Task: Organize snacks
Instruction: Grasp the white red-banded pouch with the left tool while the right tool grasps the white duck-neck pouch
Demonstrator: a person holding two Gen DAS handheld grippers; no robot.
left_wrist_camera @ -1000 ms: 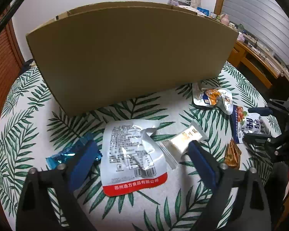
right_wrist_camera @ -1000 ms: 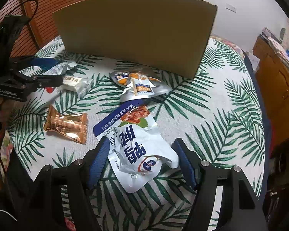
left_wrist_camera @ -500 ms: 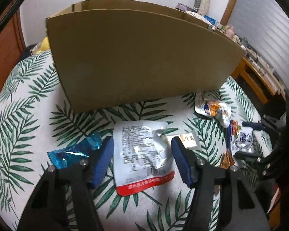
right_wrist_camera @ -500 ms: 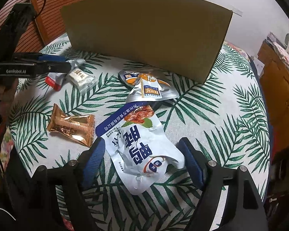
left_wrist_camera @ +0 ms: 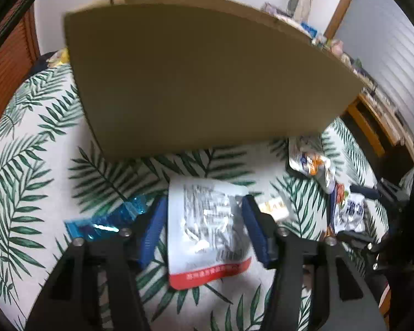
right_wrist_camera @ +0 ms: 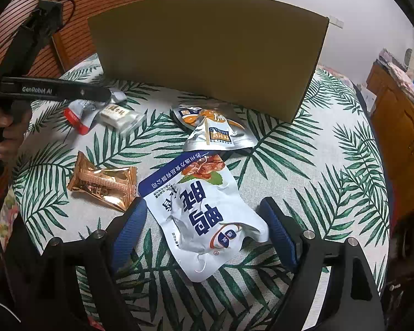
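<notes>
A silver pouch with a red bottom band (left_wrist_camera: 207, 231) lies between the blue pads of my left gripper (left_wrist_camera: 204, 207), whose jaws have narrowed onto its edges. A blue wrapper (left_wrist_camera: 102, 223) lies to its left, a small white snack (left_wrist_camera: 273, 207) to its right. My right gripper (right_wrist_camera: 204, 215) is open around a white and blue pouch (right_wrist_camera: 207, 215) lying flat. A copper wrapper (right_wrist_camera: 105, 182) and a silver and orange pouch (right_wrist_camera: 212, 127) lie nearby. A tall cardboard box (right_wrist_camera: 207, 60) stands behind.
The round table has a palm-leaf cloth (right_wrist_camera: 331, 165). A wooden cabinet (right_wrist_camera: 400, 121) stands at the right, past the table edge. Brown slatted doors (right_wrist_camera: 77, 13) are behind on the left. The left gripper also shows in the right wrist view (right_wrist_camera: 105, 96).
My left gripper has narrowed from wide open around the silver pouch to its pads at the pouch's edges. My right gripper has moved slightly forward over the white pouch and stays open.
</notes>
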